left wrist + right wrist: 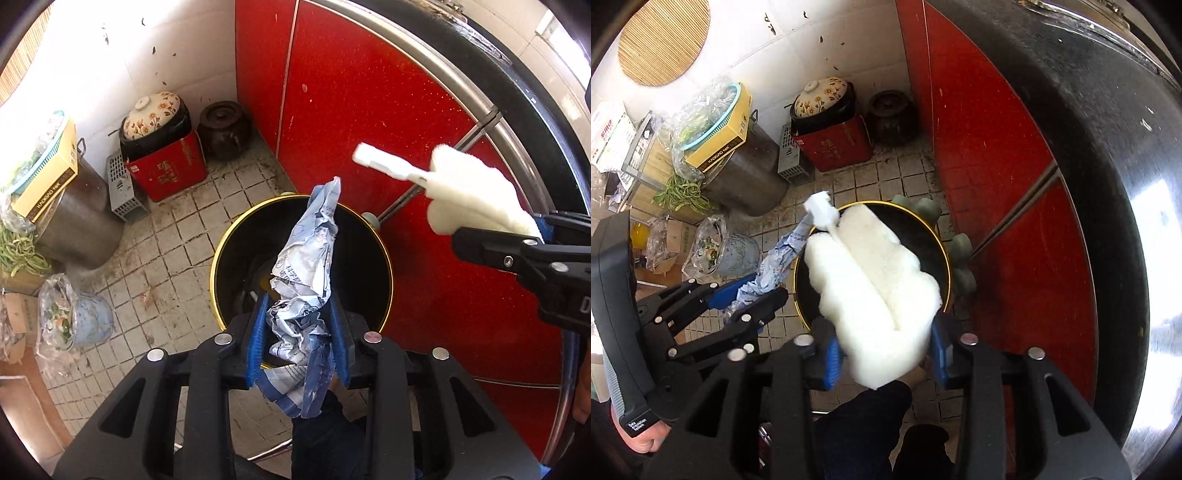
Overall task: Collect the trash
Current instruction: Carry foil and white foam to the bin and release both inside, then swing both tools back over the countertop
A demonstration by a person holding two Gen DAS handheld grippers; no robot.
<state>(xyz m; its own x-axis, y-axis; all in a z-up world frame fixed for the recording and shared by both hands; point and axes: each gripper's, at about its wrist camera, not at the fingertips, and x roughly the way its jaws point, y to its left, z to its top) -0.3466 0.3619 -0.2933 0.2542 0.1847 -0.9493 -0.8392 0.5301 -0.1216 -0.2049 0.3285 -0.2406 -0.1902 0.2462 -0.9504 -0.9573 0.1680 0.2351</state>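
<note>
The black gold-rimmed bin (301, 258) on the tiled floor (177, 236) is taken as the landmark: directly above its mouth a white fluffy pad (871, 291) with a stiff plastic clip at its far end is seen between the blue pads of the right tongs (884, 356), whose jaws stand fairly wide and look barely closed on it. Also above the bin's mouth, a crumpled blue-and-white wrapper (308, 280) is pinched narrowly by the left tongs (299, 345). Both items are judged light, soft and compressible, best gripped mid-body.
</note>
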